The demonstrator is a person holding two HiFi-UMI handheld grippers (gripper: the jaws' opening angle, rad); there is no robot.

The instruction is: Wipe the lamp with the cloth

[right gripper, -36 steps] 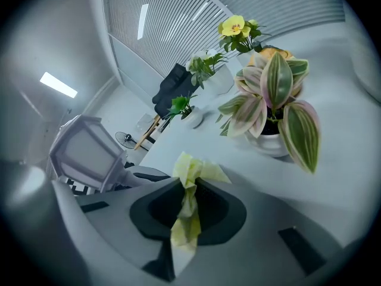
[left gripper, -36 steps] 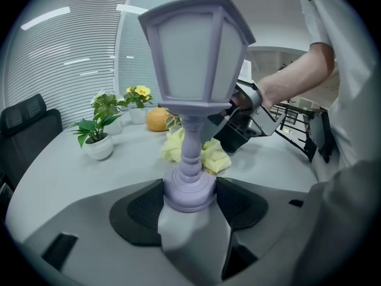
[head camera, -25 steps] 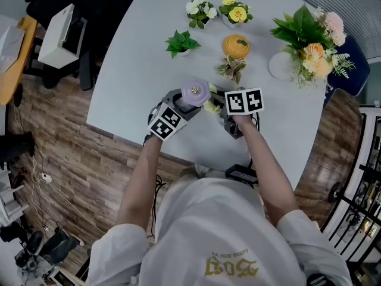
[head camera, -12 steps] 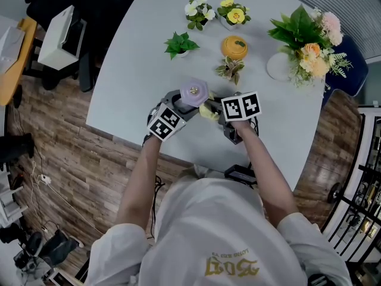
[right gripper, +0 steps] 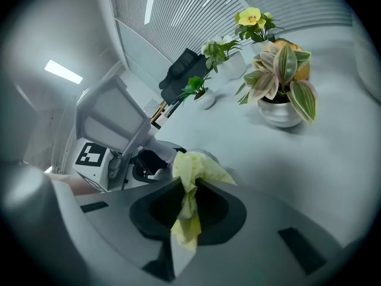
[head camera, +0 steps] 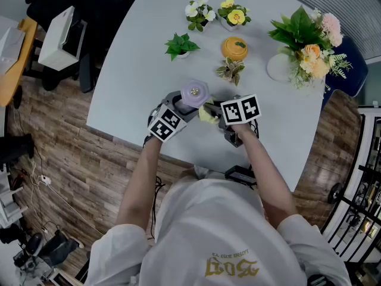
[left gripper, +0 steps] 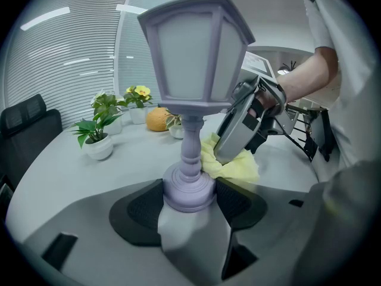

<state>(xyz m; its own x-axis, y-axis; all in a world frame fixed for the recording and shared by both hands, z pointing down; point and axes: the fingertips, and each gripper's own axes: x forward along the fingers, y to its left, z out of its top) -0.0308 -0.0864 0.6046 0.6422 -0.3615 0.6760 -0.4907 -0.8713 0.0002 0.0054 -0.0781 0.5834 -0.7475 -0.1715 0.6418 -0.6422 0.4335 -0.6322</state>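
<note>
One lilac lamp (head camera: 194, 92) stands upright near the table's (head camera: 137, 70) 6 o'clock edge, its base clamped by the left gripper (left gripper: 189, 198). The right gripper (right gripper: 187, 210) pinches the one yellow cloth (right gripper: 191, 183) at the lamp's 3 o'clock. Four small potted plants (head camera: 182, 43) sit toward 12 o'clock. Only the left gripper view shows the cloth meeting the stem, and only the head view shows the bouquet (head camera: 306, 37).

one lamp (head camera: 194, 92), one cloth (head camera: 207, 114), two tools (head camera: 186, 108) (head camera: 215, 114), four potted plants (head camera: 181, 43), one bouquet (head camera: 306, 37), one orange ornament (head camera: 234, 47)

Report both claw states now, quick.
Left claw: closed on the lamp, at its base.
Right claw: closed on the cloth.
</note>
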